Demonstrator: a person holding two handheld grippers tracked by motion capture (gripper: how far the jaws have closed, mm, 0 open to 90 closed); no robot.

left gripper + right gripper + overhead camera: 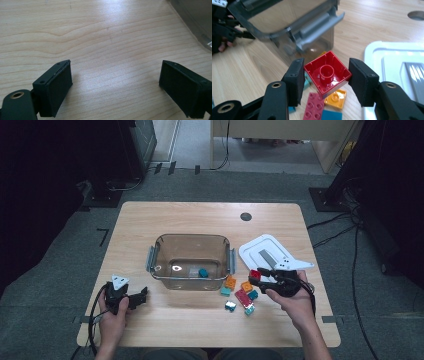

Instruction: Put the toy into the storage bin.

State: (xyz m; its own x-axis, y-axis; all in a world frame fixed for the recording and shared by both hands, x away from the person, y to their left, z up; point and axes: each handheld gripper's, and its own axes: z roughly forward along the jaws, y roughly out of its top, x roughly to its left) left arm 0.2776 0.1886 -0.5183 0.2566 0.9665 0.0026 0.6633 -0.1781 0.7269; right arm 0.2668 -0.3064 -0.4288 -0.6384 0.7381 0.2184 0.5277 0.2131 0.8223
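Right gripper (pixel 325 82): its jaws stand about half open and the pads press on two sides of a red brick (pixel 327 73); the brick is turned so that its hollow underside faces the camera, and it is lifted above the other pieces.
Place of the red brick: in the air near the right edge of the table (pixel 150 220), between the clear bin (pixel 191 260) and the white lid (pixel 264 251).
Left gripper (pixel 115 85): jaws wide apart, nothing between them, only bare wood; it rests near the front left corner of the table, well apart from the bricks.
Done: one teal brick (pixel 203 273) lies already inside the bin, near its front wall.
Left to do: the red brick must still go in, I judge, and then the loose bricks (pixel 241 295) (orange, pink, teal, one grey) that lie on the table just beside the bin's front right corner.
Progress: early, because most pieces are outside.
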